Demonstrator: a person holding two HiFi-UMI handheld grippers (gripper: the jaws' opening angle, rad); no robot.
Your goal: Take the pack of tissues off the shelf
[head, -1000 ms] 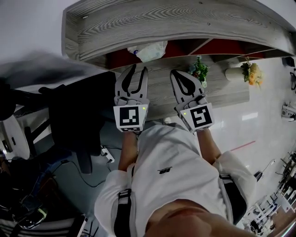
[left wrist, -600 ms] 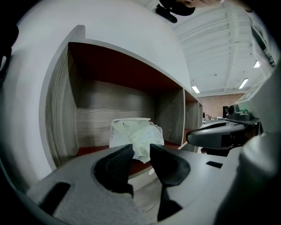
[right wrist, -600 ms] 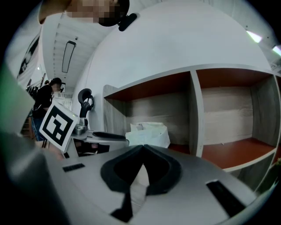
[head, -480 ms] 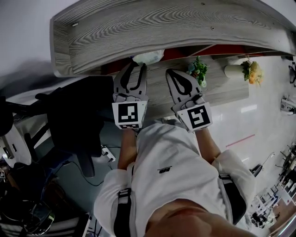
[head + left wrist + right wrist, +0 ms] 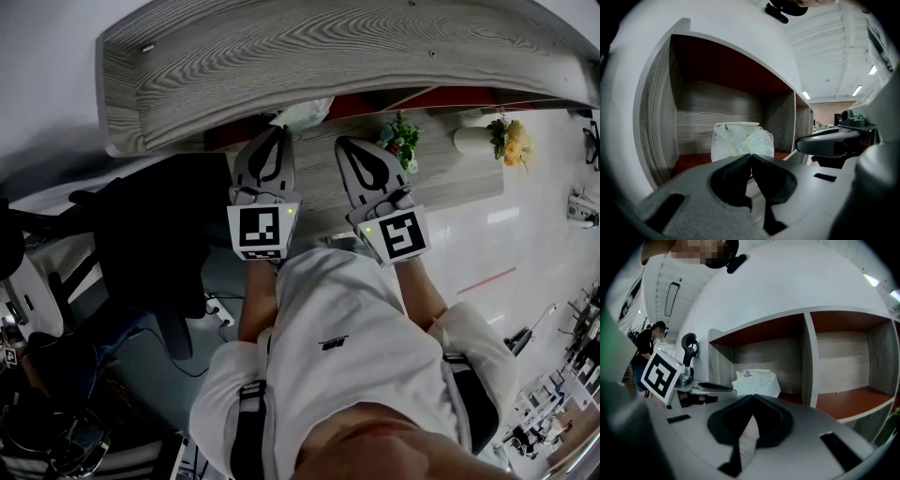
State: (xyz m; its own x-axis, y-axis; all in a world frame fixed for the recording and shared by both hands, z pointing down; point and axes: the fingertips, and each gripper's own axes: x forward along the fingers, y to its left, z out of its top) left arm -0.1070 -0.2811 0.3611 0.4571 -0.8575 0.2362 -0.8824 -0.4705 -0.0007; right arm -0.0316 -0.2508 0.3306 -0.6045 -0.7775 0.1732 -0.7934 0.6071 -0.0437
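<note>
The pack of tissues (image 5: pixel 740 139) is sitting on the reddish floor of the leftmost compartment of the shelf (image 5: pixel 693 117), its crumpled pale wrapper facing outward. The left gripper (image 5: pixel 751 154) is pointing straight at the pack from close in front, with its jaws pressed together at the tips and nothing between them. The right gripper (image 5: pixel 753 396) is hovering alongside it, aiming slightly to the right of the pack, with its jaws likewise closed and holding nothing.

The crinkled plastic pack of tissues (image 5: pixel 740 139) was white, faintly green; the wood-grain shelf (image 5: pixel 656 117) was grey, with dark red boards.
</note>
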